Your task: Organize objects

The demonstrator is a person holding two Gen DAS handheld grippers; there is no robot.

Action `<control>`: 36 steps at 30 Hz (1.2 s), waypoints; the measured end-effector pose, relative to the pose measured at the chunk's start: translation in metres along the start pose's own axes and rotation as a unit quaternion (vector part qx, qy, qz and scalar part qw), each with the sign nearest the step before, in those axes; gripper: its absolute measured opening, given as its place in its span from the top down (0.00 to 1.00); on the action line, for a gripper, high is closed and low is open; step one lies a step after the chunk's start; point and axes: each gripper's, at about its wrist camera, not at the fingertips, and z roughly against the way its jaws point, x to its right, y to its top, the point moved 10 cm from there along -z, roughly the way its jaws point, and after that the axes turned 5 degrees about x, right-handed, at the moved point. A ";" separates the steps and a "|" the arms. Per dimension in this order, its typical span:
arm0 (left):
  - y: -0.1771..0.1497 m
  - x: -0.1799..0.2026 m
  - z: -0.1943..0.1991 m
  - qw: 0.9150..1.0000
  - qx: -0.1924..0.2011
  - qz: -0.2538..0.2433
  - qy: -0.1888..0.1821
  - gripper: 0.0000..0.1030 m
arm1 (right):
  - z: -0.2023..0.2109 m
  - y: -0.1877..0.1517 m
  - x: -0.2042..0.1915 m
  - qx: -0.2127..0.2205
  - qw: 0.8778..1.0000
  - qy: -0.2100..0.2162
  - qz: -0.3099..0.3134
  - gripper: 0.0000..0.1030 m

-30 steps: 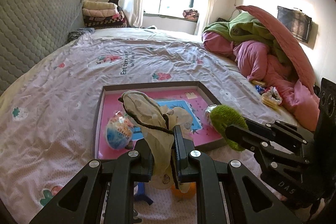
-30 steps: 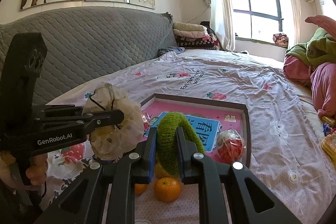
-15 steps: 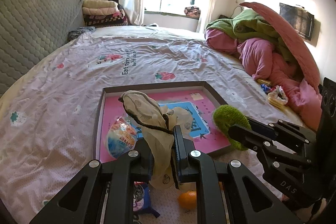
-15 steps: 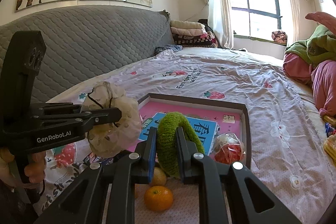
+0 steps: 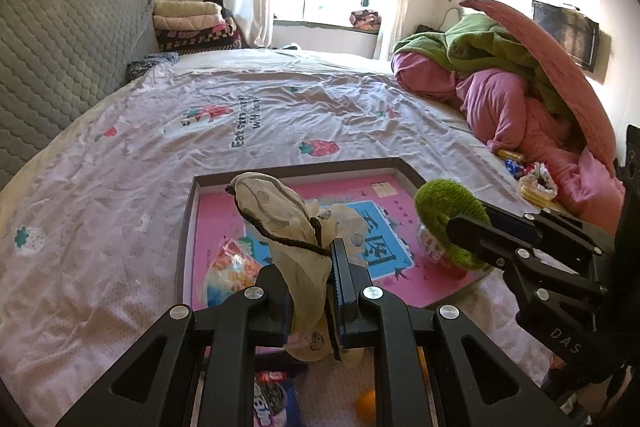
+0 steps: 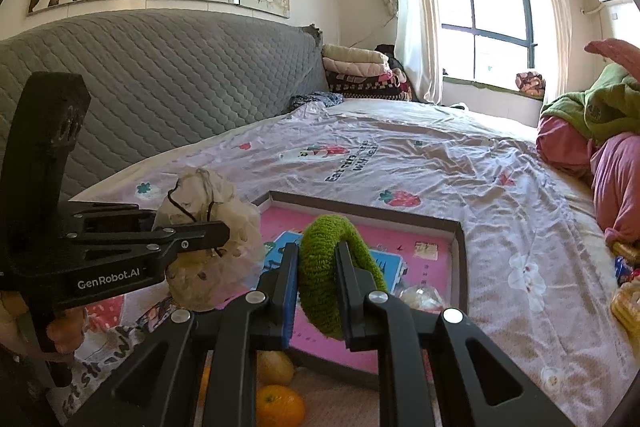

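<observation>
My left gripper (image 5: 310,283) is shut on a cream scrunchie (image 5: 280,219) with a dark edge, held above the near left part of a shallow tray (image 5: 296,169) with a pink floor. My right gripper (image 6: 318,267) is shut on a fuzzy green scrunchie (image 6: 332,247), held over the tray's near edge (image 6: 360,211). The green scrunchie also shows in the left wrist view (image 5: 444,201), and the cream one in the right wrist view (image 6: 212,239). Two clear snack packets lie in the tray, one at the left (image 5: 230,267) and one at the right (image 6: 420,297).
The tray lies on a bed with a printed sheet (image 5: 248,115). Oranges (image 6: 278,405) and a lemon (image 6: 276,365) lie before the tray. A snack bag (image 5: 272,395) lies below my left gripper. Piled blankets (image 5: 520,95) fill the right side; a grey headboard (image 6: 180,79) stands left.
Both grippers have lifted and moved forward over the tray, each still holding its scrunchie. The tray and the fruit sit lower in both views.
</observation>
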 end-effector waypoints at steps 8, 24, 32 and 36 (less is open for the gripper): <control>0.007 0.001 -0.013 1.000 0.004 -0.005 -0.005 0.85 | -0.011 0.005 0.013 0.003 1.000 -0.016 0.008 0.83; -0.002 -0.001 -0.037 1.000 -0.016 -0.014 0.011 0.84 | -0.037 -0.016 0.020 -0.033 0.999 -0.023 0.007 0.83; -0.013 0.001 -0.046 0.999 -0.032 -0.021 0.007 0.84 | -0.047 -0.031 0.014 -0.060 0.998 -0.020 0.014 0.83; -0.019 0.002 -0.051 0.999 -0.039 -0.025 0.007 0.83 | -0.055 -0.045 0.014 -0.087 0.996 -0.016 0.010 0.83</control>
